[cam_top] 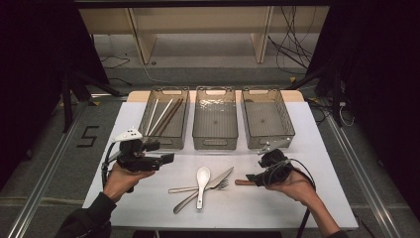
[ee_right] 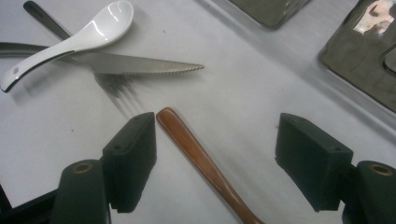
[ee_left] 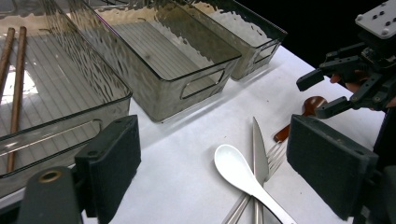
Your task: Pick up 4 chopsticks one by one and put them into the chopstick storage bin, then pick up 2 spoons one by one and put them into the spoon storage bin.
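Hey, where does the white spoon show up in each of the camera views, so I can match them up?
High view: the white spoon lies low in the centre, bowl pointing toward the bins.
Left gripper view: white spoon at bottom centre, between the gripper's jaws.
Right gripper view: white spoon at upper left, bowl to the right.
Shared landmark: the knife, whose blade lies beside or under the spoon.

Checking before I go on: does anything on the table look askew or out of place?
Only the loose cutlery: a white ceramic spoon, steel knife and fork lie crossed in a heap.
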